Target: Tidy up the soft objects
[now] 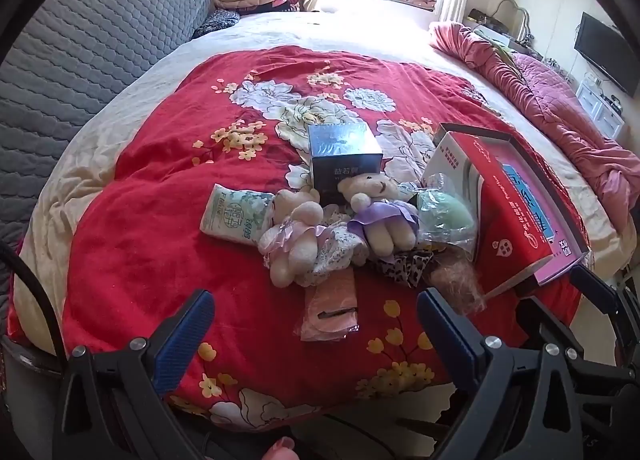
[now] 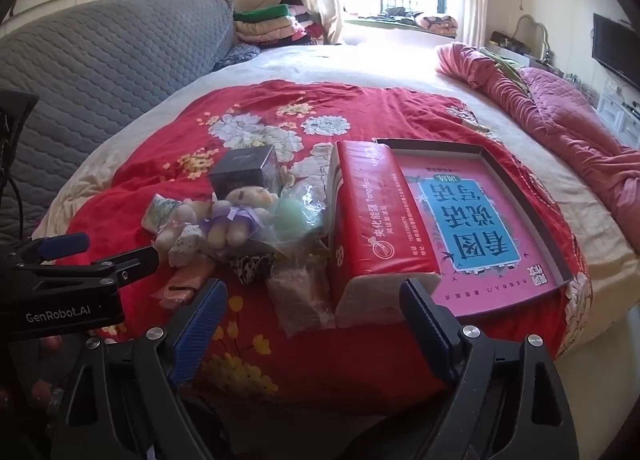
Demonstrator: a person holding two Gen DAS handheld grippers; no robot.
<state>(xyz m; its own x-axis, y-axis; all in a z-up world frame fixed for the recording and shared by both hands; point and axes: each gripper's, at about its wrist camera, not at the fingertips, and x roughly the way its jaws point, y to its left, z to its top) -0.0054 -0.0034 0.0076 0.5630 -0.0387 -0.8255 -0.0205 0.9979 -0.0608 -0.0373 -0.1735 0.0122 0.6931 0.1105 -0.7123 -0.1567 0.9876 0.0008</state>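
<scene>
A heap of soft things lies on the red floral blanket [image 1: 160, 200]: two small teddy bears in purple dresses [image 1: 296, 236] [image 1: 380, 208], a white tissue pack [image 1: 232, 214], a green sponge in clear wrap [image 1: 444, 216], a peach item in plastic [image 1: 332, 308] and a leopard-print piece [image 1: 404, 266]. My left gripper [image 1: 316, 324] is open and empty, just short of the peach item. My right gripper [image 2: 312, 316] is open and empty, near the red tissue pack [image 2: 372, 220]. The bears [image 2: 232, 216] also show in the right wrist view.
A dark box [image 1: 344, 156] stands behind the bears. The red tissue pack lies in a grey tray holding a pink board [image 2: 472, 220]. A pink quilt [image 2: 560, 116] is bunched at the right. A grey headboard [image 1: 80, 60] runs along the left.
</scene>
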